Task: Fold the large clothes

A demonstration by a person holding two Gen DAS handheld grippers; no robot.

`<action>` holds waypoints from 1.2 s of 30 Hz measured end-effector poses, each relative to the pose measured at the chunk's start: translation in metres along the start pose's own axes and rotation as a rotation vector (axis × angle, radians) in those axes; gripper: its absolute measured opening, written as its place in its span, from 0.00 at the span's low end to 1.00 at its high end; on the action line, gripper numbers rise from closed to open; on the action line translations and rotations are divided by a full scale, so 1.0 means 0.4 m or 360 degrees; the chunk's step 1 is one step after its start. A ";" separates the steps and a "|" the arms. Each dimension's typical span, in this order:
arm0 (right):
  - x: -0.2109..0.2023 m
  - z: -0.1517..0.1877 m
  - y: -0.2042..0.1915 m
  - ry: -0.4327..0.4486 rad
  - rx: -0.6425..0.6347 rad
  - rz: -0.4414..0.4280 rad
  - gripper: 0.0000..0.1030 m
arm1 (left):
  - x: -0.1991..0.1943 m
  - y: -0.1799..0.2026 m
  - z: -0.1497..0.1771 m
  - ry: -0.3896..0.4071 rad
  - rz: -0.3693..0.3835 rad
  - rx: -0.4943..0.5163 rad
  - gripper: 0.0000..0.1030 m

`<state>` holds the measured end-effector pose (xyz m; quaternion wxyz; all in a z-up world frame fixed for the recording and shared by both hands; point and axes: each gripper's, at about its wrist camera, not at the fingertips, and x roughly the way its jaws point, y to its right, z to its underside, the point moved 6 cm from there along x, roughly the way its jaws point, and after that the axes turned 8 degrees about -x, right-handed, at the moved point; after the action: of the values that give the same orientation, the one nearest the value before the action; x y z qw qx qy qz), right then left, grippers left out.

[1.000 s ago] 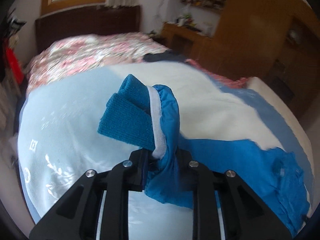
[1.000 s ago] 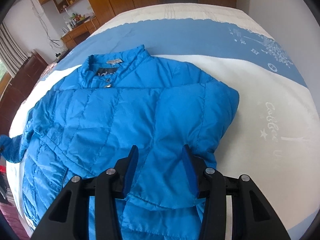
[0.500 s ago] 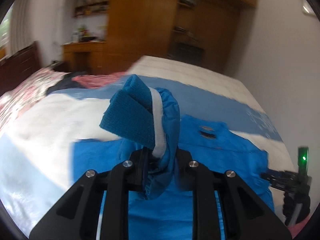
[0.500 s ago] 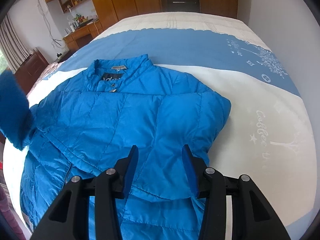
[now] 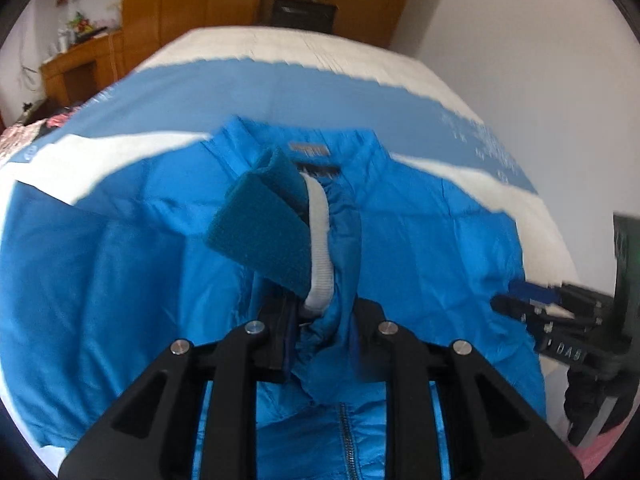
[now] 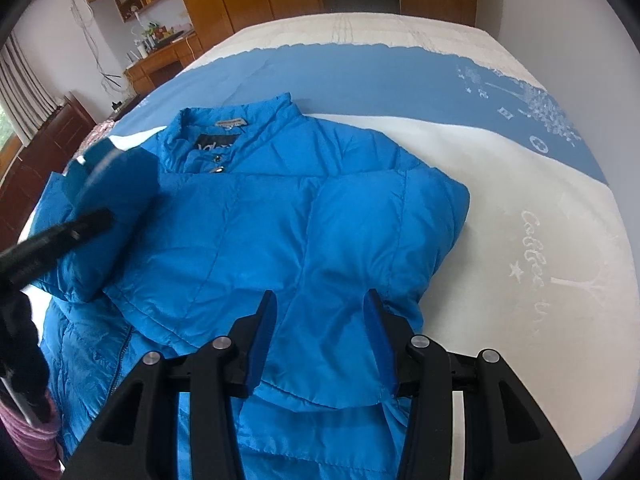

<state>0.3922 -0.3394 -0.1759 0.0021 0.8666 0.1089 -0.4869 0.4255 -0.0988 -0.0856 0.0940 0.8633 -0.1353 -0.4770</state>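
Your left gripper holds the cuff of the blue jacket, with the sleeve end bunched between its jaws, and the jaws are starting to open a little. The knit cuff sticks up just past the fingertips, and the jacket's collar lies on the bed further ahead of that gripper. Your right gripper is partly open with nothing in it. It hangs above the jacket's other sleeve, which already lies folded across the chest, right under and ahead of its fingers.

So one sleeve looks done. The second sleeve is over the front of the jacket but you have not let it go flat yet. I think you next lay that sleeve down across the chest. After that the long body of the jacket, down by the zip near your left gripper, is not folded up yet, so about half the job is left
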 end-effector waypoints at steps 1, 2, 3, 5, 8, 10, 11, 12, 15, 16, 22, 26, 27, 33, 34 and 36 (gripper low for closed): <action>0.001 0.000 0.000 0.0002 0.0000 -0.0005 0.44 | 0.002 0.008 0.010 -0.0037 0.0048 0.0014 0.24; 0.001 0.000 0.000 0.0002 -0.0001 -0.0006 0.44 | -0.002 0.016 0.017 -0.0053 0.0092 0.0026 0.30; 0.000 0.000 -0.002 0.0004 -0.0005 -0.0007 0.44 | -0.015 0.023 0.027 -0.0067 0.0153 0.0041 0.36; -0.002 -0.001 -0.005 0.0007 -0.0008 -0.0016 0.44 | -0.047 0.028 0.034 -0.0075 0.0261 0.0042 0.58; -0.009 -0.003 -0.010 0.0020 0.0000 -0.0057 0.44 | -0.117 0.019 0.048 -0.0037 0.0401 0.0044 0.61; -0.019 -0.006 -0.019 0.0036 0.0003 -0.0092 0.45 | -0.162 -0.027 0.045 0.0029 0.0340 0.0027 0.61; -0.025 -0.010 -0.026 0.0047 0.0002 -0.0114 0.45 | -0.169 -0.052 0.042 0.0063 0.0245 0.0032 0.61; -0.029 -0.012 -0.032 0.0051 0.0003 -0.0135 0.46 | -0.175 -0.092 0.036 0.0120 0.0088 0.0032 0.61; -0.031 -0.025 -0.066 0.0031 0.0023 -0.0301 0.52 | -0.167 -0.191 0.026 0.0214 -0.0220 0.0015 0.60; -0.025 -0.031 -0.078 0.0012 0.0030 -0.0349 0.53 | -0.155 -0.209 0.026 0.0197 -0.0231 -0.0007 0.60; 0.062 -0.073 -0.100 -0.0116 0.0097 -0.0383 0.53 | -0.056 -0.269 0.055 0.0085 -0.0223 -0.0082 0.60; 0.106 -0.080 -0.113 -0.0158 0.0117 -0.0450 0.51 | -0.043 -0.276 0.056 0.0075 -0.0218 -0.0085 0.60; 0.111 -0.082 -0.117 -0.0153 0.0109 -0.0465 0.40 | -0.039 -0.277 0.057 0.0074 -0.0215 -0.0088 0.60; 0.081 -0.093 -0.113 -0.0089 0.0119 -0.0531 0.09 | -0.061 -0.273 0.048 0.0094 -0.0183 -0.0128 0.59; 0.054 -0.101 -0.101 -0.0044 0.0127 -0.0532 0.09 | -0.077 -0.275 0.043 0.0113 -0.0162 -0.0142 0.59; 0.004 -0.110 -0.075 0.0037 0.0126 -0.0481 0.09 | -0.109 -0.281 0.028 0.0156 -0.0140 -0.0167 0.59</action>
<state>0.4244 -0.3049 -0.1512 -0.1068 0.8453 0.2188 -0.4755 0.4099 0.0210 -0.0896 0.1246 0.8847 -0.0673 -0.4442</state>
